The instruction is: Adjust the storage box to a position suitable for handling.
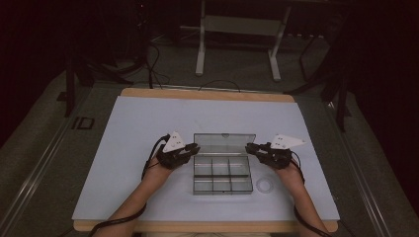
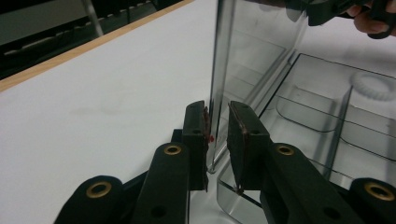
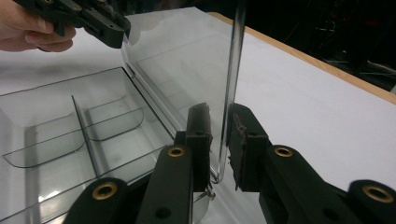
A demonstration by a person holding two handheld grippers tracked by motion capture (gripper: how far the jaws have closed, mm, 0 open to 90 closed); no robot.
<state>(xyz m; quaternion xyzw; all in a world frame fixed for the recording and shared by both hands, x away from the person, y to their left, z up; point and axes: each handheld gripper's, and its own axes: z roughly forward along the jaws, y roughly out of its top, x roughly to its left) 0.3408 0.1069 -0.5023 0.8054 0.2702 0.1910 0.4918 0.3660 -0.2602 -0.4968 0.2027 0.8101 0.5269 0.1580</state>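
Each hand carries a black tool: the left tool (image 1: 193, 147) and the right tool (image 1: 250, 147) are built of flat, jointed black links pinned with brass-ringed rivets. Their two jaws are blocky black bars faced with thin dark pads that show reddish scuffs at the edges. A pale three-cornered plate sits on top of each. Thin black cables trail back along the bare, sleeveless forearms.
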